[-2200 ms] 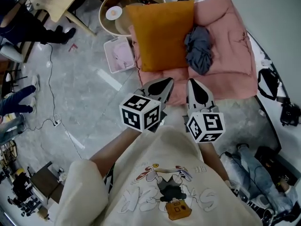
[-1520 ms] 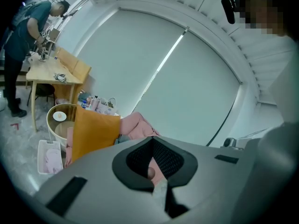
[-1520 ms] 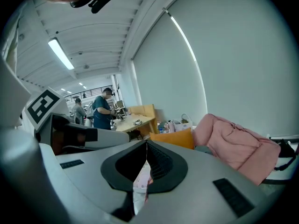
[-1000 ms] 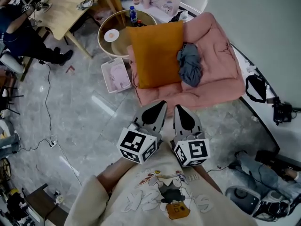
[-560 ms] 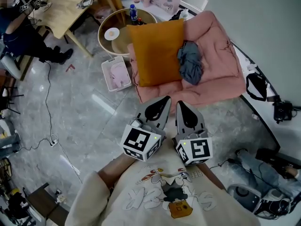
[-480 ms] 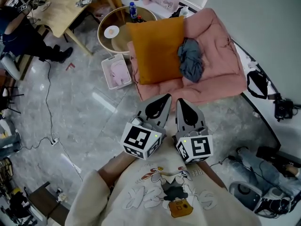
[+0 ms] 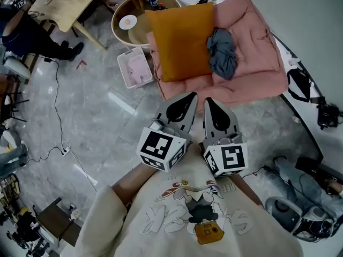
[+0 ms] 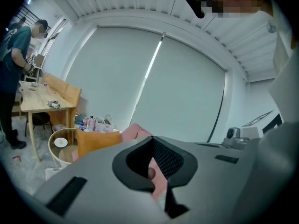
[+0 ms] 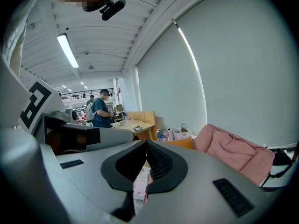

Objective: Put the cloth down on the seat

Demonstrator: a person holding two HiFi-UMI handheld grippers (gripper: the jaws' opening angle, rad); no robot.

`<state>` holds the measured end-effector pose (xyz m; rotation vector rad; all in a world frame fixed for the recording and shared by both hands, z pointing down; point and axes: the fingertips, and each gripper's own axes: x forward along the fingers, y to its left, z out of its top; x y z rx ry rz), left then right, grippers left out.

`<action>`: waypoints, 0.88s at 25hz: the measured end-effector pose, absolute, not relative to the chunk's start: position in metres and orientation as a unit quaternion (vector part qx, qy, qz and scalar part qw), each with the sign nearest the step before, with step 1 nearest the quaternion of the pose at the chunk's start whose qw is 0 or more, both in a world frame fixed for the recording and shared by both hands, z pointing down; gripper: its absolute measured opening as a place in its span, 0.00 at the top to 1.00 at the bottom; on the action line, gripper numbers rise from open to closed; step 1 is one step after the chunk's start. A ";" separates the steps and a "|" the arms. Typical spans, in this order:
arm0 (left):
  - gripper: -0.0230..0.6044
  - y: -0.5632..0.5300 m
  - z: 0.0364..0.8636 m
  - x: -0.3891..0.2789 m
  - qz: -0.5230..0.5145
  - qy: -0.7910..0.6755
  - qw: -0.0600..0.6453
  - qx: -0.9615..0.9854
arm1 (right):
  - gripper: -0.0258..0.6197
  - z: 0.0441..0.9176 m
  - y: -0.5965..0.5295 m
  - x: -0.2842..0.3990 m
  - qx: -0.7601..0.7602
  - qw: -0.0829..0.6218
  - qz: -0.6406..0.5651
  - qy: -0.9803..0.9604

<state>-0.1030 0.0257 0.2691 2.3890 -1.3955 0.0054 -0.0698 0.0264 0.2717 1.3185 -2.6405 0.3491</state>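
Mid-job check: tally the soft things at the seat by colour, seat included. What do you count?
Pink: 1, the seat
Orange: 1, the cushion lying on it
Grey: 1, the cloth bunched beside the cushion
Total: 3

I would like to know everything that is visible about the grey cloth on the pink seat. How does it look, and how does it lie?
The grey cloth looks like soft, blue-grey fabric, crumpled into a loose heap with many folds, longer than it is wide. It lies on the pink seat, near its middle, right beside the orange cushion, whose edge it seems to touch. Nothing holds it; only the seat, and perhaps the cushion, are in contact with it. Whether it is a towel or a garment cannot be told.
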 end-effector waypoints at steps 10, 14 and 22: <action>0.96 0.031 0.272 -0.103 0.007 -0.493 0.189 0.849 | 0.93 0.273 0.033 -0.074 0.443 0.101 0.087 -0.887; 0.96 0.030 0.269 -0.100 0.008 -0.488 0.185 0.853 | 0.93 0.271 0.033 -0.071 0.450 0.099 0.089 -0.883; 0.96 0.027 0.271 -0.092 0.009 -0.486 0.188 0.854 | 0.93 0.277 0.029 -0.057 0.463 0.088 0.110 -0.875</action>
